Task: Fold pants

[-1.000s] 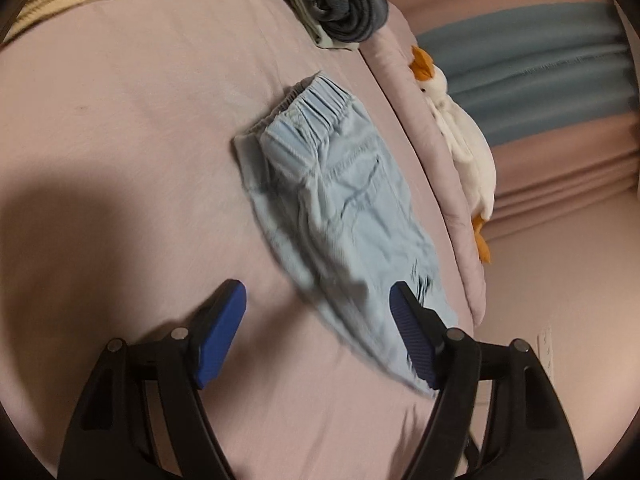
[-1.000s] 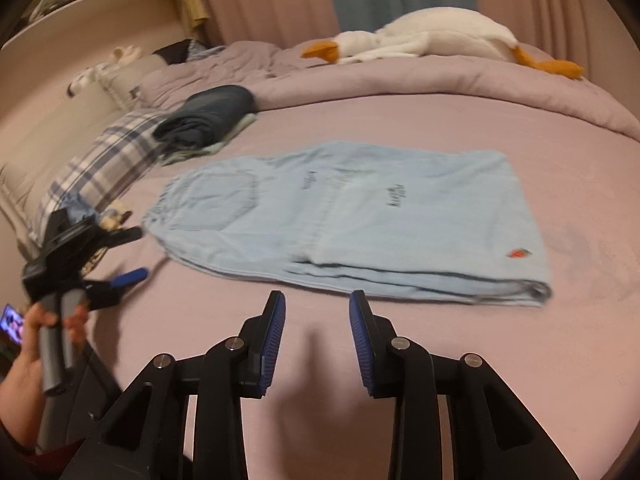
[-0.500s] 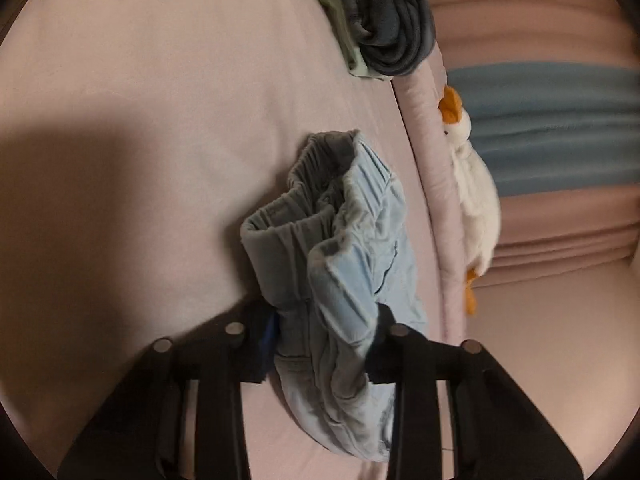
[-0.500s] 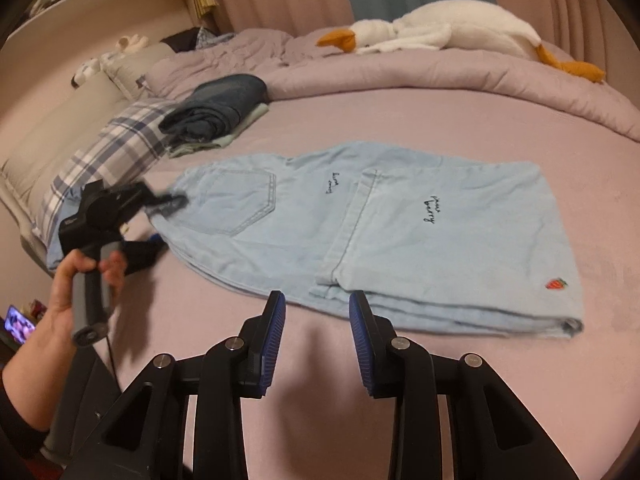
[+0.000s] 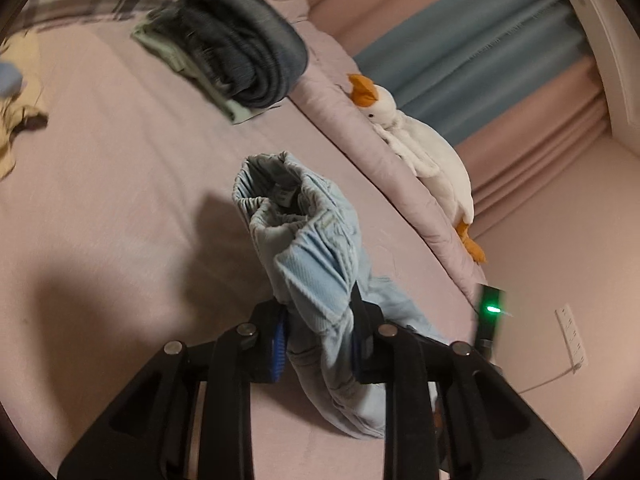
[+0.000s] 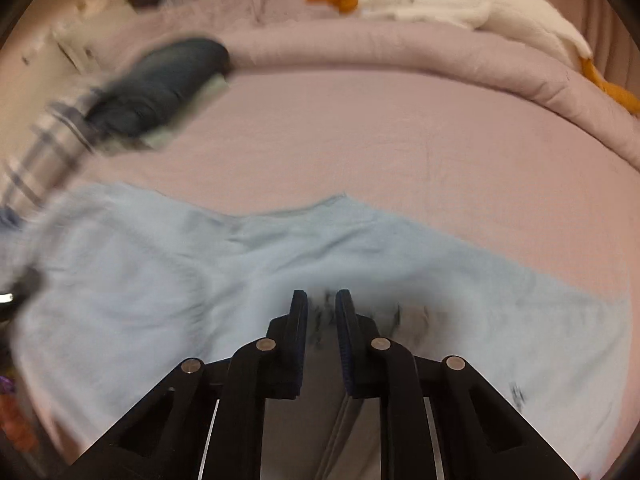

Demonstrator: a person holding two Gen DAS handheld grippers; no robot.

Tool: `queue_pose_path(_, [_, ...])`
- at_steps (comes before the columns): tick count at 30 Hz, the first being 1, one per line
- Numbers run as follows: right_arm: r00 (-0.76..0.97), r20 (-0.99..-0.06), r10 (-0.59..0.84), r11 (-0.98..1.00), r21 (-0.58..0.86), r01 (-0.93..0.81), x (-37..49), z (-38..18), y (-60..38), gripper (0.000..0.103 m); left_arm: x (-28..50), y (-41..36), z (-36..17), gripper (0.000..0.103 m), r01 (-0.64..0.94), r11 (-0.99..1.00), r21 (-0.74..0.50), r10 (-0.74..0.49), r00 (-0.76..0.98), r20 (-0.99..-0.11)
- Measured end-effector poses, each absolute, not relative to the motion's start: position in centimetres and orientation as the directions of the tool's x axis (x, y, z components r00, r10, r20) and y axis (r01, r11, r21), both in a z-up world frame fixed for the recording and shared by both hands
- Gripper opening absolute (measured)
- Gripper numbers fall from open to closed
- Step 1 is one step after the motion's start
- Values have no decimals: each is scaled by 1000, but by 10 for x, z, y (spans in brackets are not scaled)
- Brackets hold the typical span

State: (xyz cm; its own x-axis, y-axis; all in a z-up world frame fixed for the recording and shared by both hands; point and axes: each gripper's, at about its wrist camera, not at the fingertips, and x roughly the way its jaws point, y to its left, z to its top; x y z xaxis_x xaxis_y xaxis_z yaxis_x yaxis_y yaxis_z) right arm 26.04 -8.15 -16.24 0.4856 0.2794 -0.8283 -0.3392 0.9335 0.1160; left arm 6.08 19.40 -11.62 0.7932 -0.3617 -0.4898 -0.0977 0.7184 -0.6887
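The right tool [image 6: 321,304], fingers narrowly parted, sits over the blurred light-blue pants [image 6: 240,272] on the pink bed [image 6: 380,140].

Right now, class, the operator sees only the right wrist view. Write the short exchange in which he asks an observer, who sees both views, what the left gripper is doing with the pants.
Operator: My picture is blurred. Does the left gripper have the pants?
Observer: Yes. The left gripper is shut on the pants, with bunched fabric between its fingers.
Operator: Which part has it got?
Observer: The end by the waistband, whose gathered opening stands up just beyond the fingers.
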Motion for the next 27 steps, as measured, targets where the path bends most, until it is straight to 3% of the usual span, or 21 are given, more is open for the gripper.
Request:
queue_pose_path(5, [442,-871,215,923,34,-382,237,-161,-70,17,64,192,-113,23,-78,731,-678,-365,795,-484])
queue_pose_path(11, [416,-887,203,856,-45,-515,135,-160,-58,17,68,179,-102,22,-53,751,-658,-374,787,-490])
queue_pose_path(14, [428,-876,221,844,-48,-534,94,-158,-62,12,67,169,-94,21,-36,769,-639,-371,788,-491])
queue_pose_path(17, [392,-849,355,849,117,-515,77,-144,-87,12,66,162,-82,20,-6,781,-624,-379,790,-482])
queue_pose_path(19, [429,-783,450,853,235,-466,67,-129,-114,12,65,153,-73,20,26,793,-609,-388,792,-471])
queue_pose_path(22, [544,-698,465,879,291,-378,61,-114,-154,12,67,132,-60,19,78,798,-598,-418,786,-456])
queue_pose_path(27, [520,-719,461,885,417,-207,83,-146,-202,12,74,90,-46,19,169,810,-562,-469,762,-446])
